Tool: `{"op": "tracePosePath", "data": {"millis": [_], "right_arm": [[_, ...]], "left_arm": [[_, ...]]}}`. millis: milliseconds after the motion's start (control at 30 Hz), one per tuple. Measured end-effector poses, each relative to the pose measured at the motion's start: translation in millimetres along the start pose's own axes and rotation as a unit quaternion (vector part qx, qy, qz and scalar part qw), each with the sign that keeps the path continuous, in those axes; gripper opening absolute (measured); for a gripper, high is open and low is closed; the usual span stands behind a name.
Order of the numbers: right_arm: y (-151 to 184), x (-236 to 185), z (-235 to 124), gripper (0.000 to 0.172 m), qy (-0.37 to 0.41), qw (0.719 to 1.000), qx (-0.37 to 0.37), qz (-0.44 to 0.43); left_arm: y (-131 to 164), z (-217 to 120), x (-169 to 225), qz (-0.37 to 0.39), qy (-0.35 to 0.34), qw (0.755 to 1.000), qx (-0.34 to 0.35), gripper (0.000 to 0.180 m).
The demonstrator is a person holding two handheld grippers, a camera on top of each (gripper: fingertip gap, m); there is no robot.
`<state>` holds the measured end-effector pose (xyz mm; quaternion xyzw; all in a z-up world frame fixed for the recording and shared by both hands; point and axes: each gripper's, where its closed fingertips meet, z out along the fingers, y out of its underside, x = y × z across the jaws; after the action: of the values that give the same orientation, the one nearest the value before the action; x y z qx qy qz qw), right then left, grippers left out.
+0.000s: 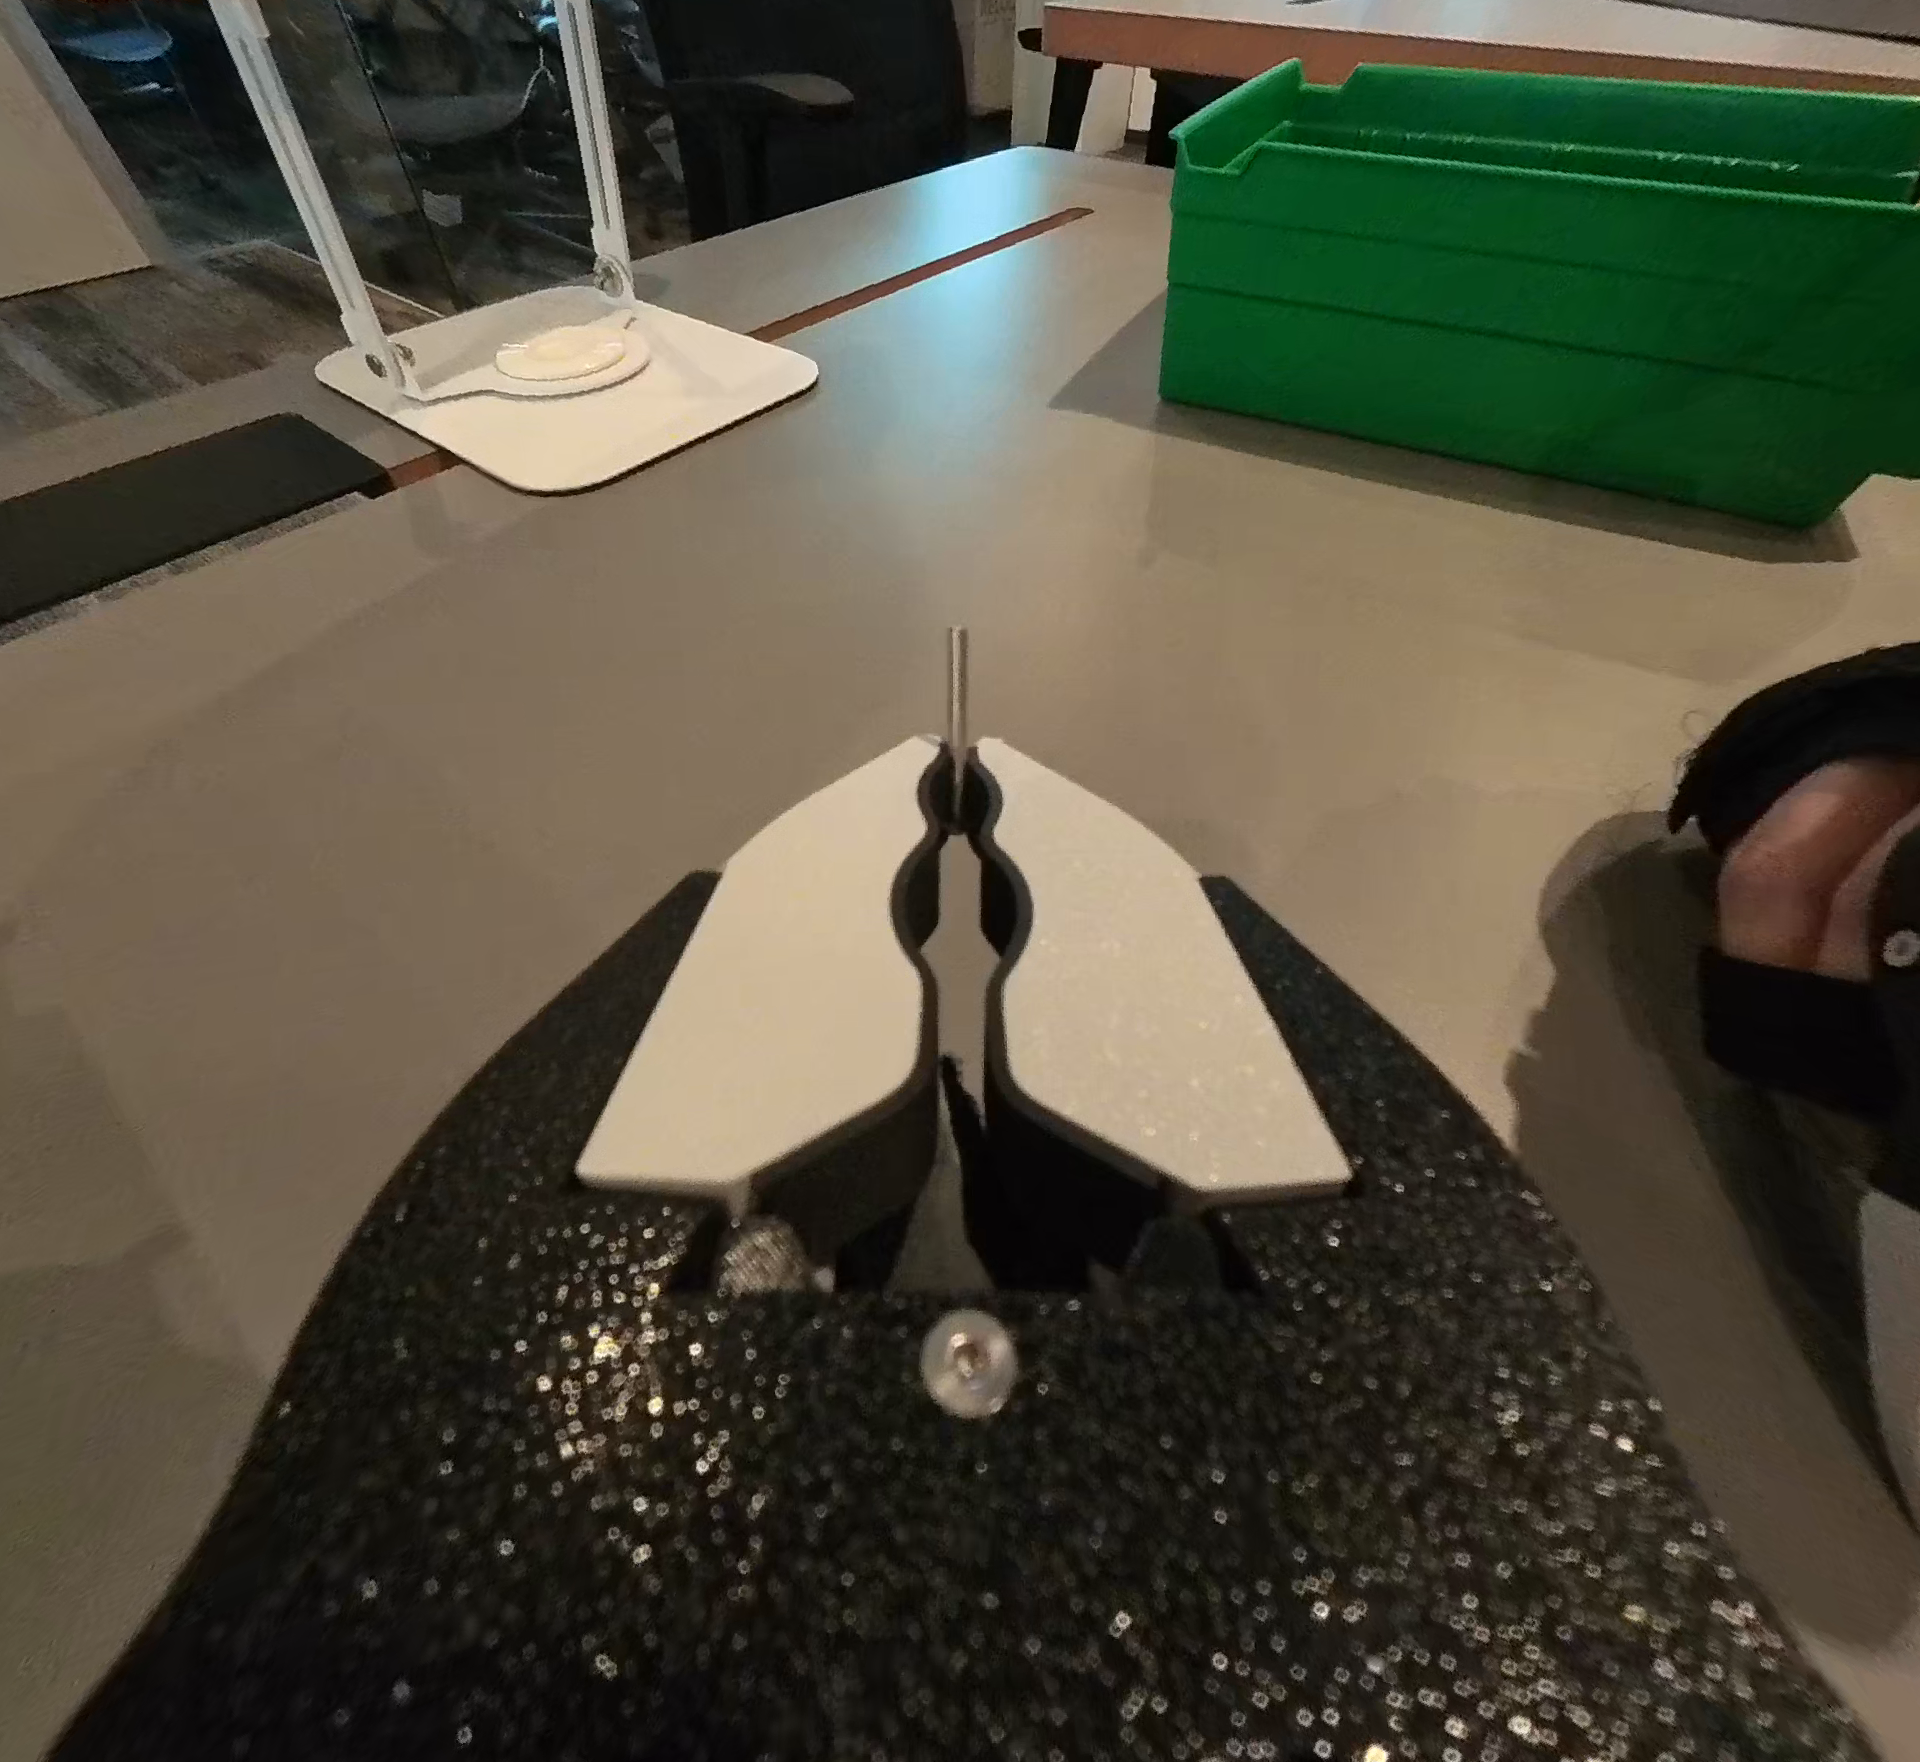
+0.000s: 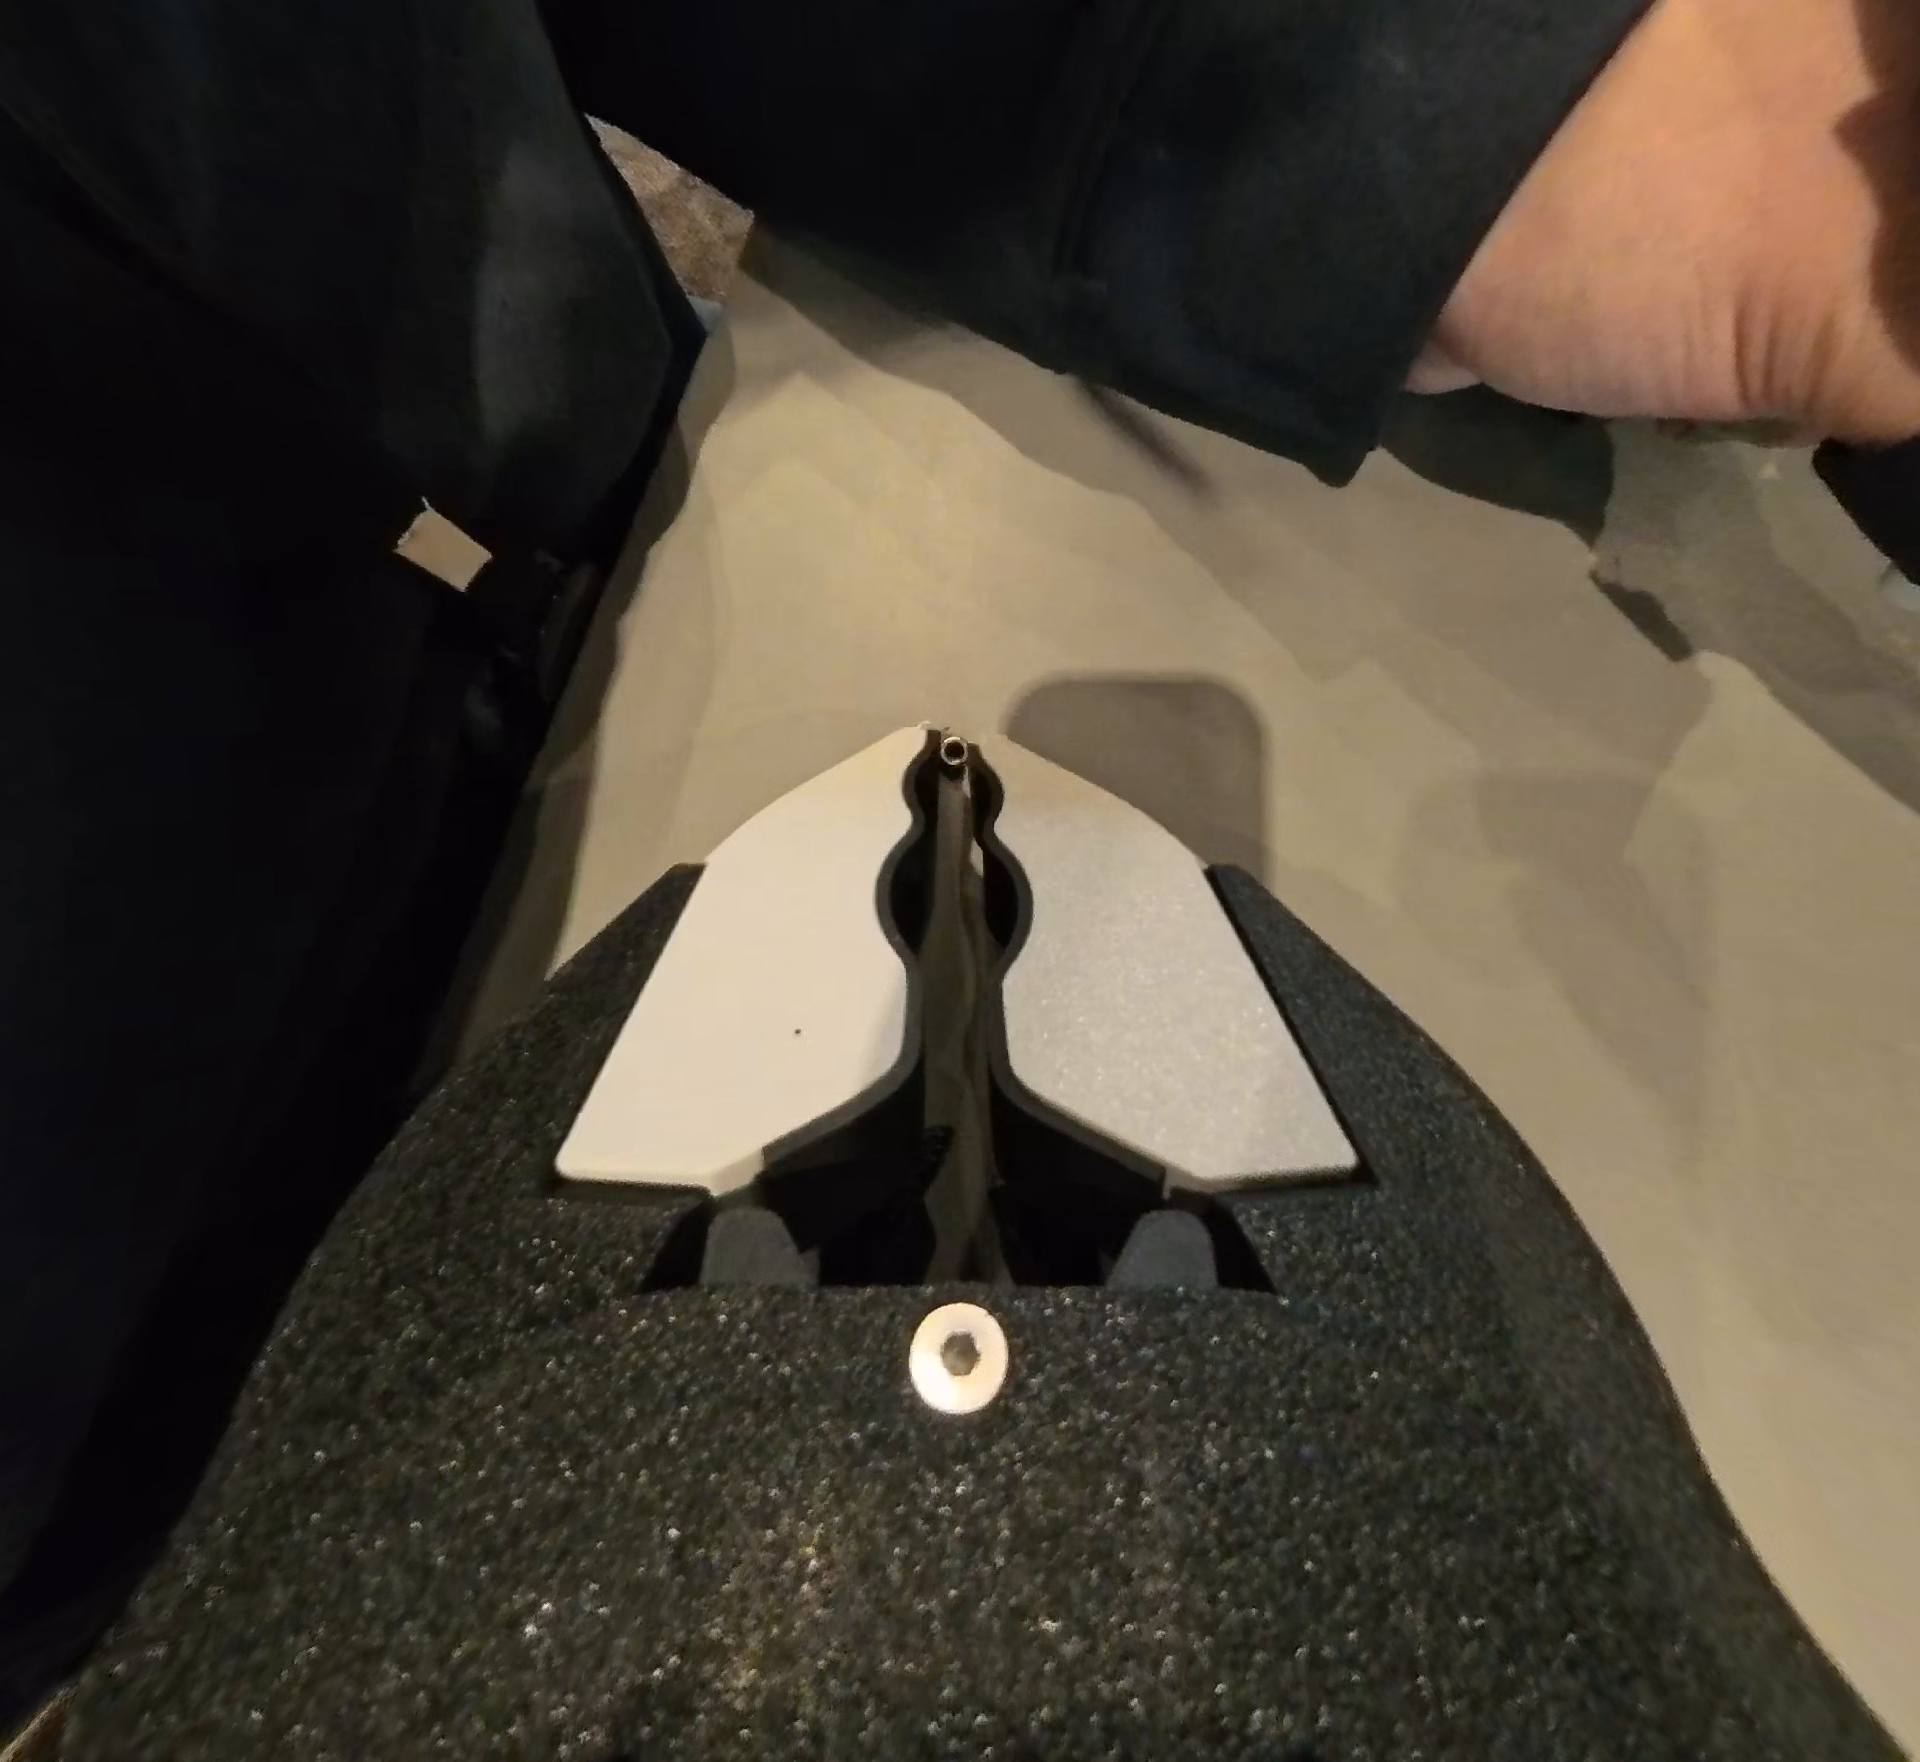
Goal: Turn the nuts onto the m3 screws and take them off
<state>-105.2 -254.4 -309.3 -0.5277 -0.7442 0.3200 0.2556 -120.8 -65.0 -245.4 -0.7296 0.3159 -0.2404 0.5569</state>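
Note:
My left gripper (image 1: 957, 762) is shut on a thin silver screw (image 1: 957, 689). The screw stands upright, and its bare shaft sticks up past the fingertips, above the grey table (image 1: 520, 725). No nut shows on the shaft. My right gripper (image 2: 953, 754) is shut on a small silver nut (image 2: 953, 752), a ring with its hole facing the camera, pinched at the very tips. The right gripper hangs over the table (image 2: 1351, 881) near the person's body. A hand (image 1: 1808, 865) on the right gripper shows at the right edge of the left wrist view.
Stacked green bins (image 1: 1538, 289) stand at the back right. A white stand with a flat base (image 1: 566, 382) stands at the back left. A dark sleeve (image 2: 1039, 102) and a hand (image 2: 1683, 195) cross the top of the right wrist view. Dark clothing (image 2: 260, 465) fills its left side.

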Motion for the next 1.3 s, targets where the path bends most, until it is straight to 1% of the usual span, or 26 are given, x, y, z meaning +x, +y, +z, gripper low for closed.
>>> {"op": "tracePosePath", "data": {"millis": [33, 133, 233, 333, 533, 600, 700, 767, 900, 1067, 1300], "right_arm": [[-1.0, 1.4, -1.2, 0.005, 0.002, 1.000, 0.005, 0.000], [-6.1, 9.7, -9.2, 0.005, 0.014, 0.999, 0.031, 0.007], [-11.8, 26.4, -24.8, 0.005, 0.033, 0.998, 0.055, 0.017], [-20.6, 51.4, -47.0, 0.005, 0.062, 0.995, 0.076, 0.019], [-53.3, 105.9, -95.8, 0.005, 0.130, 0.981, 0.146, 0.020], [-59.9, 120.4, -104.2, 0.005, 0.149, 0.975, 0.162, 0.029], [-64.0, 134.2, -107.8, 0.005, 0.169, 0.969, 0.176, 0.042], [-62.7, 137.1, -107.0, 0.005, 0.170, 0.968, 0.178, 0.045], [-64.7, 135.2, -111.6, 0.005, 0.161, 0.964, 0.206, 0.049], [-60.9, 132.6, -115.4, 0.005, 0.154, 0.968, 0.192, 0.044], [-57.4, 126.6, -109.6, 0.005, 0.124, 0.974, 0.181, 0.051]], "left_arm": [[-0.2, 0.0, 0.6, 0.000, 0.002, 1.000, 0.001, 0.001], [-0.9, -0.3, 1.8, 0.001, 0.005, 1.000, 0.004, 0.001], [-1.6, -0.8, 0.9, -0.006, 0.006, 1.000, 0.006, 0.001], [-3.3, -2.2, 0.1, -0.016, 0.011, 1.000, 0.013, 0.001], [-7.9, -5.4, 0.1, -0.039, 0.030, 0.998, 0.033, 0.001], [-12.8, -6.8, 5.9, -0.037, 0.054, 0.997, 0.051, 0.001], [-24.3, -11.1, 27.4, -0.019, 0.128, 0.987, 0.095, 0.001], [-27.2, -13.1, 42.4, -0.004, 0.177, 0.978, 0.107, 0.001], [-25.0, -12.9, 55.5, 0.017, 0.215, 0.971, 0.099, 0.001], [-24.4, -14.2, 65.2, 0.031, 0.244, 0.964, 0.099, 0.001], [-22.4, -14.7, 71.6, 0.046, 0.257, 0.961, 0.094, 0.001]]}}
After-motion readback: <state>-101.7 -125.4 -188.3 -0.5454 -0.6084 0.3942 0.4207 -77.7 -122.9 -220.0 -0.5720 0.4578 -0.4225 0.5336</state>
